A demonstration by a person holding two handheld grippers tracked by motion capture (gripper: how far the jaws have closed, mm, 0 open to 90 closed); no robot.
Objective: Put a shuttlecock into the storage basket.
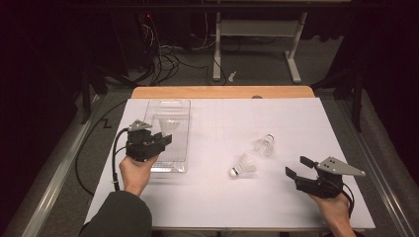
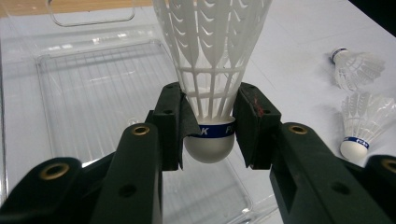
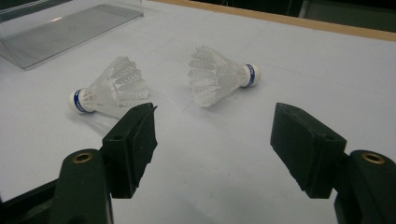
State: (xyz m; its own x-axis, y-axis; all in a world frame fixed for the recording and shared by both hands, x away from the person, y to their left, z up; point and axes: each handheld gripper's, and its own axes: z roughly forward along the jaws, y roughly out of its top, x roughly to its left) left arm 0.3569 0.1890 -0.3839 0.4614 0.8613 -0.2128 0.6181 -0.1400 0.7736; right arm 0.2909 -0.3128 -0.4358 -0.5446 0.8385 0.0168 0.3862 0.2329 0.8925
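Observation:
My left gripper [image 2: 208, 122] is shut on a white shuttlecock [image 2: 211, 60], its pads pressing the blue-banded cork from both sides. In the high view this gripper [image 1: 165, 137] holds the shuttlecock [image 1: 168, 126] over the clear plastic tray [image 1: 168, 106], feathers pointing away. Two more white shuttlecocks lie on their sides on the white table sheet: one nearer [image 1: 243, 165] [image 3: 109, 88] [image 2: 362, 122] and one farther [image 1: 265, 144] [image 3: 219, 74] [image 2: 357, 67]. My right gripper [image 1: 298, 166] [image 3: 215, 142] rests open at the right, to the right of both lying shuttlecocks, with nothing between its jaws.
The clear tray [image 2: 93, 84] stands at the left of the sheet [image 1: 237, 197], its ribbed floor bare. A wooden table edge [image 1: 222, 92] runs along the back. Beyond it are cables and a white table frame [image 1: 257, 29] on the floor.

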